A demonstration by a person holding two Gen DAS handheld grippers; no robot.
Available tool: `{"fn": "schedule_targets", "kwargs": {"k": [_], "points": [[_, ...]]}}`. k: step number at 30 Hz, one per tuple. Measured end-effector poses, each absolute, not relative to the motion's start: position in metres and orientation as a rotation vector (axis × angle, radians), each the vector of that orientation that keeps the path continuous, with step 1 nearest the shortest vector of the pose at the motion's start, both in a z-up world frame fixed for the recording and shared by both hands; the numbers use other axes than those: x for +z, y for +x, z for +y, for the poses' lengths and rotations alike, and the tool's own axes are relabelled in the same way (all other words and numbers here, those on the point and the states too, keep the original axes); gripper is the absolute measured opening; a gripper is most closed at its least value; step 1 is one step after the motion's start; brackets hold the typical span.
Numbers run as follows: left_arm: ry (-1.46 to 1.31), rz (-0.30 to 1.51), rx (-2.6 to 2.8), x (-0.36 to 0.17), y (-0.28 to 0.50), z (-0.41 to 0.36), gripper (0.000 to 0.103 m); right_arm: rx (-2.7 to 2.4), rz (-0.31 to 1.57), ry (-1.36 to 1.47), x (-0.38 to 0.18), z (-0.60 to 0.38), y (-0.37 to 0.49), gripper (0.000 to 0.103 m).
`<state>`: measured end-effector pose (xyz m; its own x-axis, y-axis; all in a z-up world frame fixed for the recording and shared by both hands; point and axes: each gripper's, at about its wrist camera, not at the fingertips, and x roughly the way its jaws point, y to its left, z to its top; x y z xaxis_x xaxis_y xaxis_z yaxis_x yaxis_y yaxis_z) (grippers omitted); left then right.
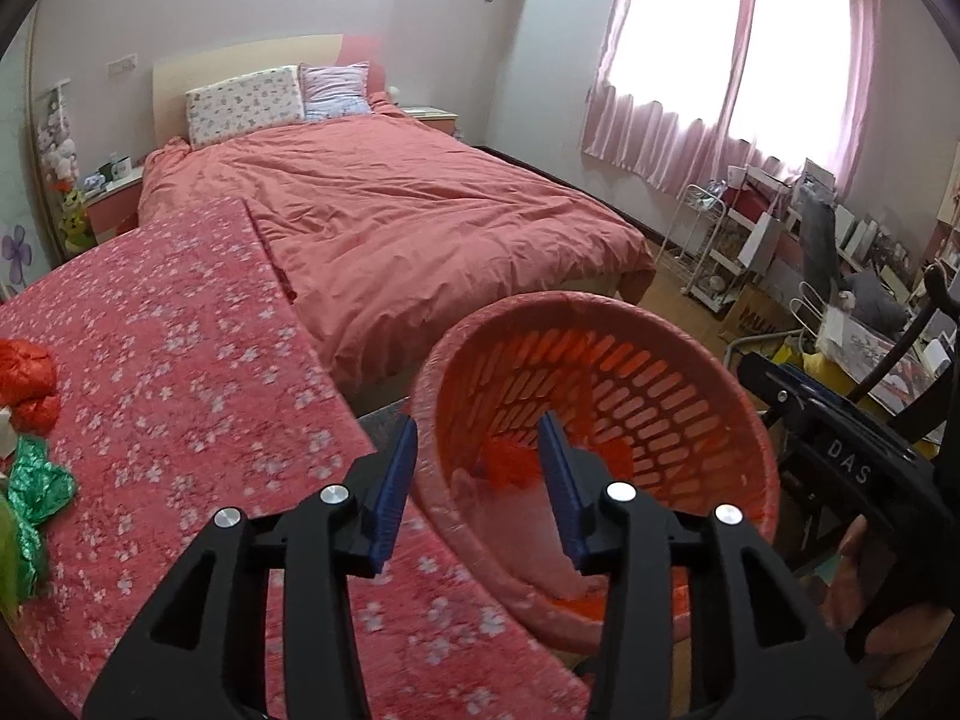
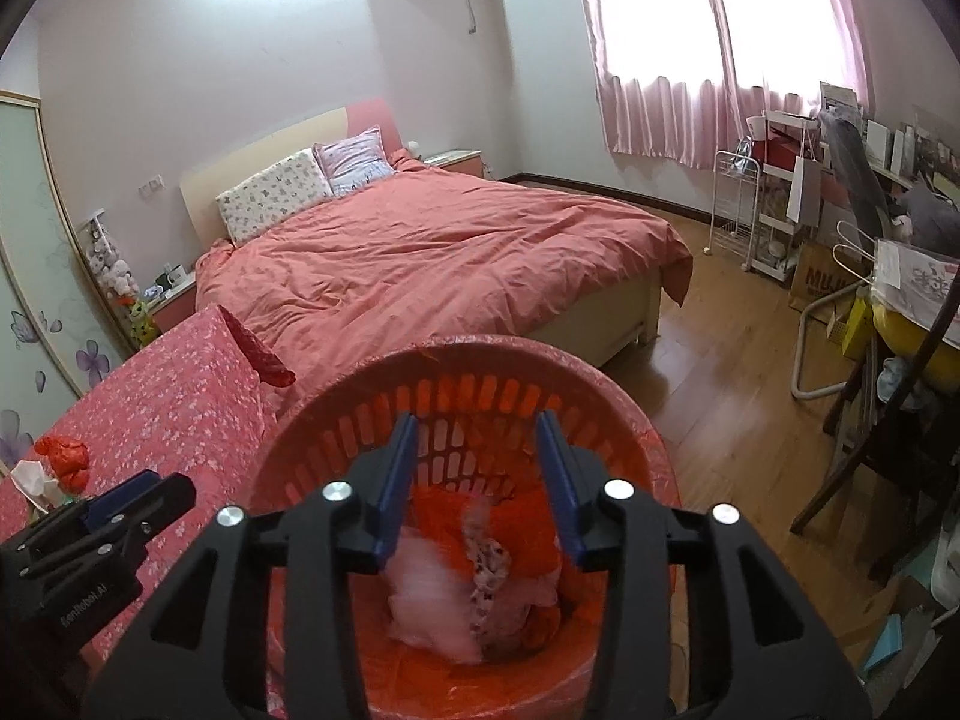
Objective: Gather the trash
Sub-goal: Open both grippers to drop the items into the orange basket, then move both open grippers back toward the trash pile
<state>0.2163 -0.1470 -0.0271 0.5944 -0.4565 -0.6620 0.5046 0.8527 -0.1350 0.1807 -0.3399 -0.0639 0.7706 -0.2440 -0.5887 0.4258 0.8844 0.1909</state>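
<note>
An orange slotted trash basket [image 1: 630, 384] lined with a pink bag stands beside the table; it fills the lower middle of the right wrist view [image 2: 480, 396]. Crumpled white and pink trash [image 2: 444, 594] lies blurred inside it. My left gripper [image 1: 480, 480] is open and empty, at the basket's near rim over the table edge. My right gripper [image 2: 477, 474] is open and empty above the basket's mouth. A crumpled red wrapper [image 1: 27, 378] and green foil [image 1: 36, 498] lie on the table's left side; the red wrapper [image 2: 63, 459] and a white tissue [image 2: 33, 483] also show in the right wrist view.
The table has a red flowered cloth [image 1: 180, 360]. A bed with a salmon duvet [image 1: 390, 216] stands behind it. Wooden floor [image 2: 732, 372] lies to the right, with a white rack [image 2: 744, 210], a cluttered desk and a chair [image 2: 870, 420].
</note>
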Motion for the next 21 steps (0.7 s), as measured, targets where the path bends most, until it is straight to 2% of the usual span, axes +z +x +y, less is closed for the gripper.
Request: {"fn": "schedule_targets", "kwargs": {"k": [10,21], "points": [[0.061,0.705,-0.470,-0.013,0.213,-0.098,0.045,-0.293,0.610,0.265,-0.060,-0.294,0.191,0.043],[-0.032,0.665,-0.294,0.016,0.212,-0.003,0.045,-0.150,0.615,0.178,-0.042,-0.215,0.207,0.043]]}}
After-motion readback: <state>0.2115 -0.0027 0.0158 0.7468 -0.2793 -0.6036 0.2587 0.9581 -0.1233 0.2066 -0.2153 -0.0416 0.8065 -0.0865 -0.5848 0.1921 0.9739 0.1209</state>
